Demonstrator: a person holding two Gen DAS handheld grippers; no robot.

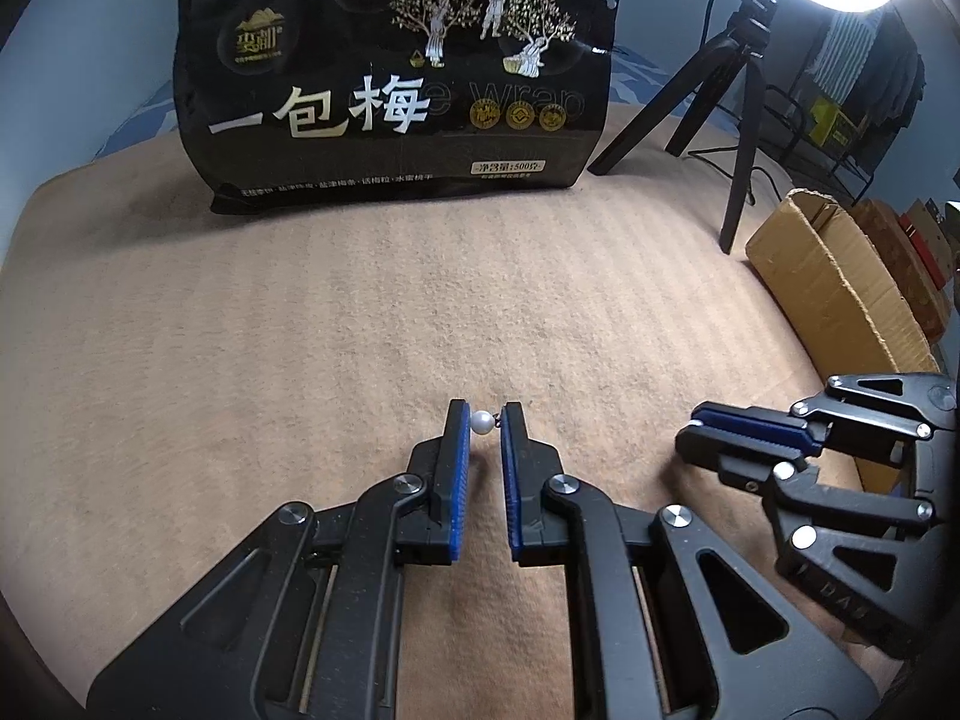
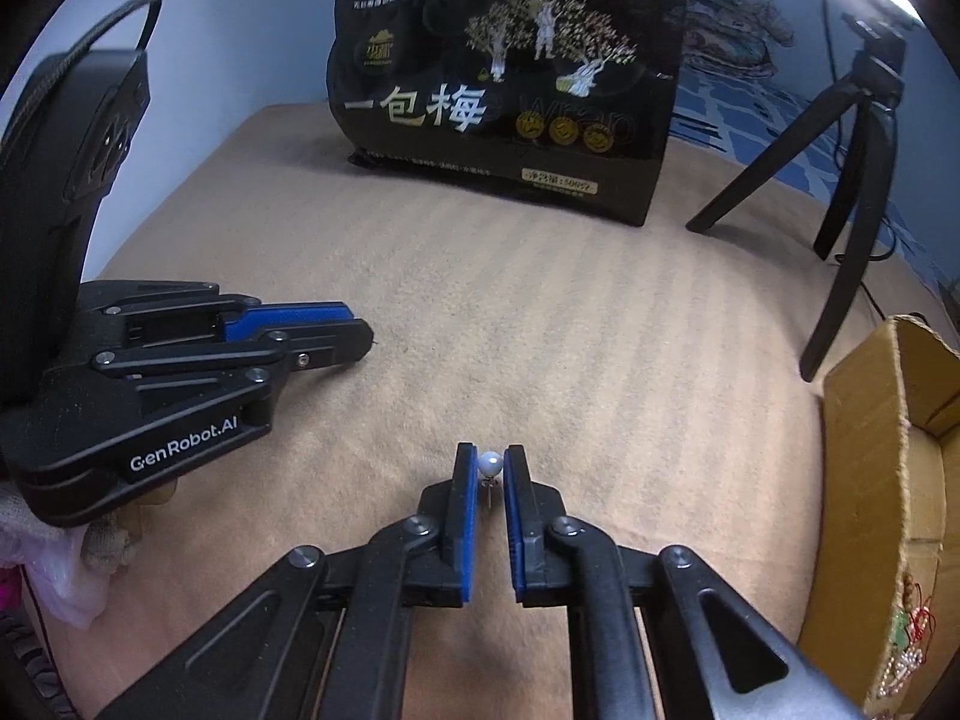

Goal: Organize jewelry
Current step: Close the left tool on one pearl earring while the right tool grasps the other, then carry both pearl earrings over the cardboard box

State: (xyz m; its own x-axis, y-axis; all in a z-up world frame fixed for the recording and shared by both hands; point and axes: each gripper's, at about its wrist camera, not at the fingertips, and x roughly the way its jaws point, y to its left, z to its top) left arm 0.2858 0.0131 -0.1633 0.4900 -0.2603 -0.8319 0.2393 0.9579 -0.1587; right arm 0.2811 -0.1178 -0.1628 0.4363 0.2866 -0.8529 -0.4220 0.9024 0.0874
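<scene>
Left wrist view shows the left gripper (image 1: 485, 420) holding a pearl earring (image 1: 482, 422) between its fingers. Right gripper (image 2: 491, 463) pinches a second pearl earring (image 2: 490, 464). Both hang over the blanket (image 2: 540, 330). Neither is in the cardboard box (image 2: 864, 480) yet.

Tan blanket (image 1: 360, 312) under black bag (image 1: 396, 78), tripod (image 1: 714, 90)

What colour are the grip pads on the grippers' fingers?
Blue pads, clearest in the left wrist view.
</scene>
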